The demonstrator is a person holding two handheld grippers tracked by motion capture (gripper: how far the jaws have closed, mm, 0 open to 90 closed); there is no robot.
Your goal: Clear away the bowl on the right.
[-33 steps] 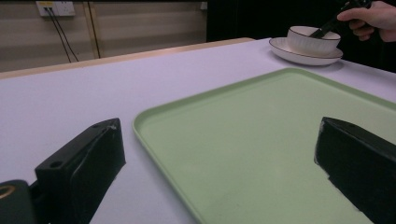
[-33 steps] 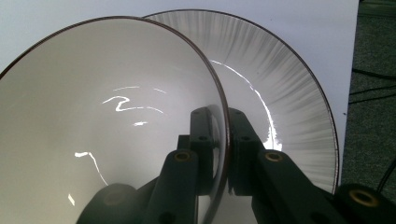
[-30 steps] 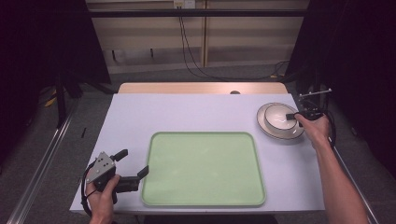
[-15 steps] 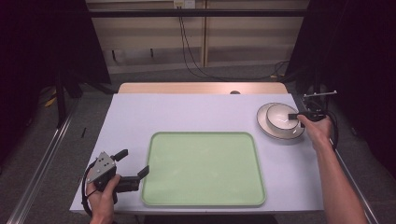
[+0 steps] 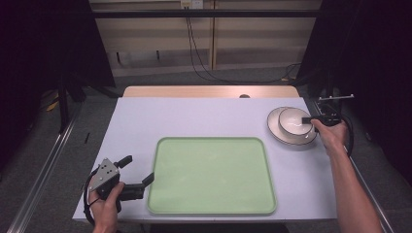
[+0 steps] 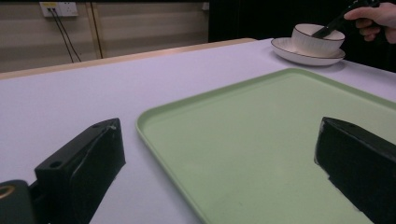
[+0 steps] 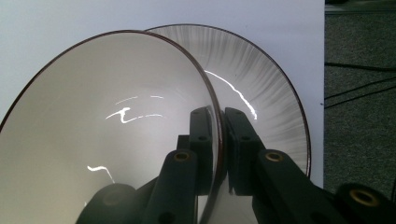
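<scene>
the white bowl (image 7: 107, 135) with a thin dark rim sits on a white plate (image 7: 271, 93) at the far right corner of the pale lavender table (image 5: 204, 119). the right gripper (image 7: 218, 140) has its two black jaws closed on the bowl's wall, one jaw inside the bowl and one outside, with the rim pinched between them. in the high view the right gripper (image 5: 311, 120) reaches in from the bowl's right side, the right hand (image 5: 333, 133) just behind it. a light green tray (image 5: 212, 174) lies well apart from those jaws, at the middle of the table's near half. the left gripper (image 5: 138, 171) rests at the tray's near left corner, its jaws spread wide; in the left gripper view one jaw is over the table beside the tray edge, the other over the tray (image 6: 261, 140).
</scene>
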